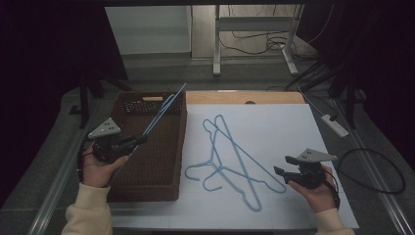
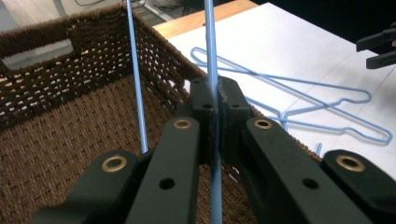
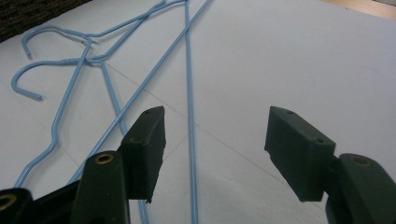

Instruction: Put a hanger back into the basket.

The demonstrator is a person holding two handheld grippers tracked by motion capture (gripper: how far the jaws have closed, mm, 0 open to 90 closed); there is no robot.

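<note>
My left gripper (image 1: 139, 140) is shut on a light-blue wire hanger (image 1: 164, 111), which slants up over the brown woven basket (image 1: 178, 147). In the left gripper view the hanger's wire (image 2: 210, 51) is pinched between the pads (image 2: 203, 109), and its other side (image 2: 135, 74) runs alongside over the basket. Two more blue hangers (image 1: 230, 156) lie crossed on the white sheet (image 1: 274, 122). My right gripper (image 1: 283, 165) hovers open at the sheet's right side, near their lower ends. In the right gripper view (image 3: 215, 140) a hanger wire (image 3: 189, 93) passes under the open jaws.
The basket stands left of the white sheet, its far wall (image 2: 51, 70) with a handle cut-out. A wooden table strip (image 1: 244, 97) shows behind the sheet. A power strip (image 1: 335, 125) and cables lie to the right, and a table frame (image 1: 254, 29) stands beyond.
</note>
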